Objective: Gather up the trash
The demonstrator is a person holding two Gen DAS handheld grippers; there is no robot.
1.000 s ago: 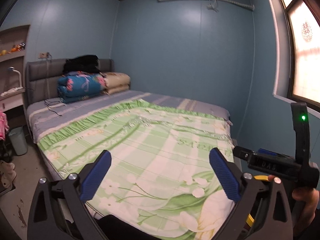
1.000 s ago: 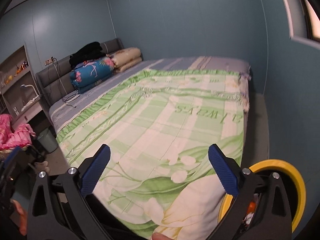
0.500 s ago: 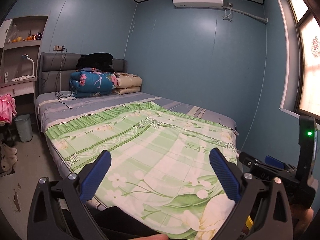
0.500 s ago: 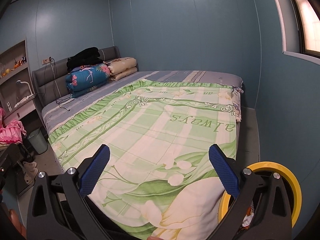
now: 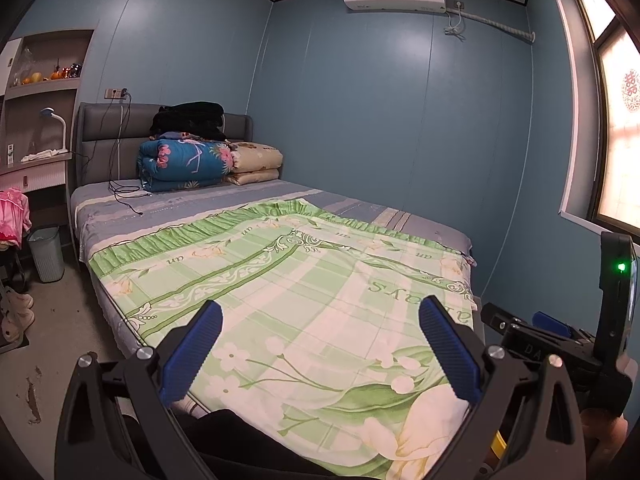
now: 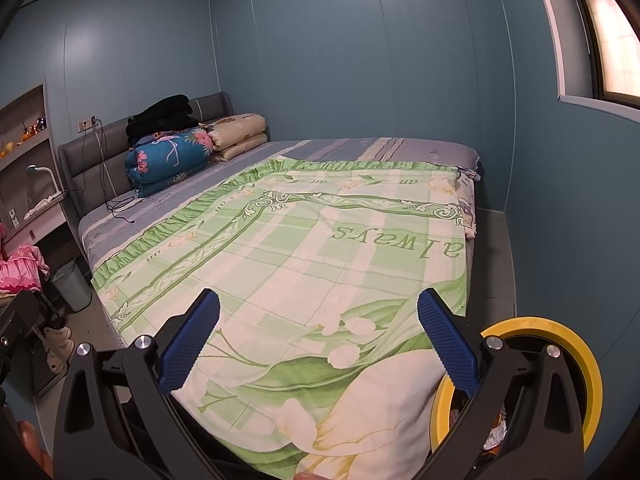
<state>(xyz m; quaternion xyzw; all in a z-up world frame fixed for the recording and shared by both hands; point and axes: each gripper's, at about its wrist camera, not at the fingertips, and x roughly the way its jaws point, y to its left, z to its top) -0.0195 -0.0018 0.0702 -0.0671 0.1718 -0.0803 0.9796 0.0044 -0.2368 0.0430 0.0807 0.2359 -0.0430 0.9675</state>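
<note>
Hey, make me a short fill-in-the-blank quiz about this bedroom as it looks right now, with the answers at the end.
1. Both the left claw and the right claw are ____ and hold nothing.
2. The bin beside the bed's foot has a ____ rim.
3. The word printed on the green bedspread is ____.
4. The black clothing lies on top of the ____ floral quilt.

Answers: open; yellow; always; blue
</note>
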